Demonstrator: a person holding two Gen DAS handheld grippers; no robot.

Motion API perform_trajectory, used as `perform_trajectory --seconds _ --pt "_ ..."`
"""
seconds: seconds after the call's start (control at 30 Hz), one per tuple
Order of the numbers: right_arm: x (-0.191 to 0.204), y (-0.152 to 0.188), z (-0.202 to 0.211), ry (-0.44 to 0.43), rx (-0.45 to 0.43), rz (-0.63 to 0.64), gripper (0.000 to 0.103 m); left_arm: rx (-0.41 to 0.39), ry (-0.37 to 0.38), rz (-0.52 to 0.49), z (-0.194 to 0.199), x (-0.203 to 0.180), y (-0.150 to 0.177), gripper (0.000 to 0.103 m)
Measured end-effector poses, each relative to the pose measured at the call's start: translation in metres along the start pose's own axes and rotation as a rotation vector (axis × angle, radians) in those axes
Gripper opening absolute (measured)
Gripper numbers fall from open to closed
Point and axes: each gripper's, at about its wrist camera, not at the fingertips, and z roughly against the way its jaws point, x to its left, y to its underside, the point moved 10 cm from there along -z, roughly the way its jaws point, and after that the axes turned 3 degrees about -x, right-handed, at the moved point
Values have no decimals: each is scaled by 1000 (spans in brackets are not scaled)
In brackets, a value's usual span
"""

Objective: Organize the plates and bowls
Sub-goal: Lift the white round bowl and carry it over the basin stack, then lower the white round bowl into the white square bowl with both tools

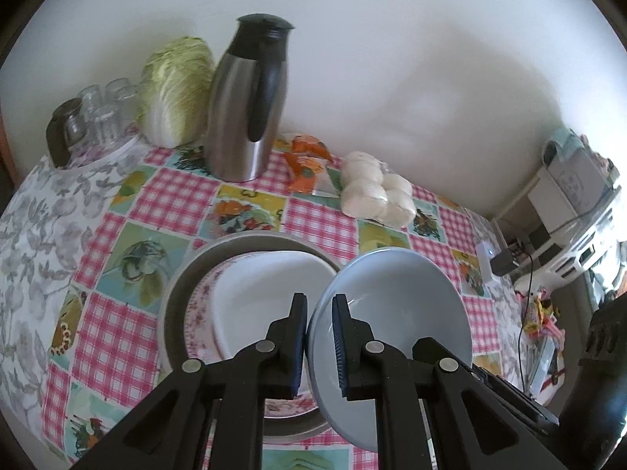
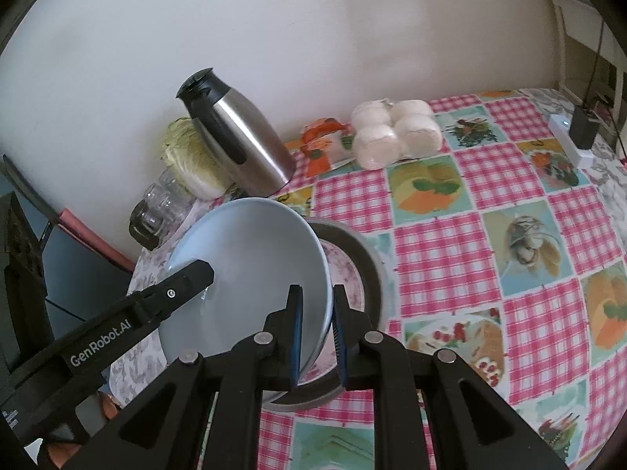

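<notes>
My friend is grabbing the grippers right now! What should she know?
Left gripper: shut on the rim of the light blue bowl.
Right gripper: shut on the opposite rim of the same bowl, so both hold it tilted above the table.
Below it: a grey round tray holding a floral-rimmed plate with a white plate on top.
Done: the plates are stacked.
Left: probably set the bowl down, perhaps on the stack, then let go.

Two wrist fisheyes, each close above the pale-blue bowl (image 1: 392, 313), angled down toward the steel flask (image 1: 247, 102); both share bowl and flask.
</notes>
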Motion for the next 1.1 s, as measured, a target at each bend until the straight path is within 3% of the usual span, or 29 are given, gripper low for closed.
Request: perform_trajectory --seconds 0.53,1.1 --pt "38 3 -20 11 6 80 16 -6 -24 68 5 44 -4 15" --pt "44 -1 -37 20 8 106 17 11 -42 103 -7 60 -6 15"
